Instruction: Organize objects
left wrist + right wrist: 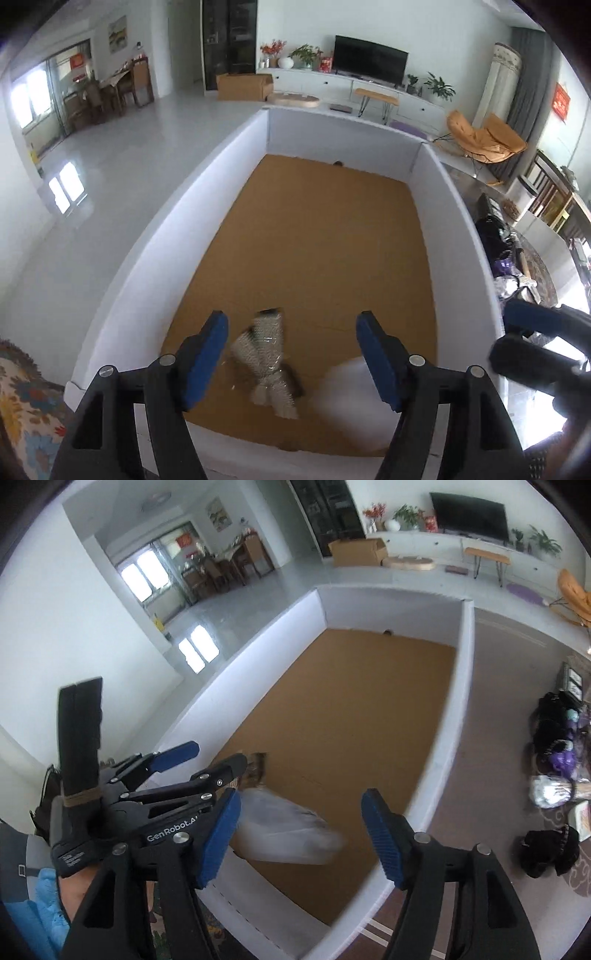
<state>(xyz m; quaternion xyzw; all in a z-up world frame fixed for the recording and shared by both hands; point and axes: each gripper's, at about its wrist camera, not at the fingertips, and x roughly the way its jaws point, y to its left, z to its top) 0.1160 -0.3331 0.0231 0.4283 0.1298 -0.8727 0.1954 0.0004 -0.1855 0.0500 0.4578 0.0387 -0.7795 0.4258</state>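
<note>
Left gripper (291, 360) is hanging spread wide over the near end of the white-walled bin (207, 206), nothing between its blue pads. Right gripper (301, 834) is also spread wide and holding nothing, hovering over the same near end, off to the right.

Patterned wrapped item (267, 360) is lying on the bin's brown floor, directly below and ahead of the left gripper, roughly centred in its gap. Long axis is running mostly away from the camera, slightly tilted, so it is roughly in line with the fingers, not across them. Left gripper is looking nearer to it.

White translucent bag (288, 834) is lying blurred just right of the patterned item, under the right gripper's gap, close to the near wall.

Room: far part of the bin floor is open; only a small dark speck (338, 163) at the far wall. Near wall is close under both grippers, so descent is looking tight there. More dark items (550, 845) are sitting outside the bin on the right.
</note>
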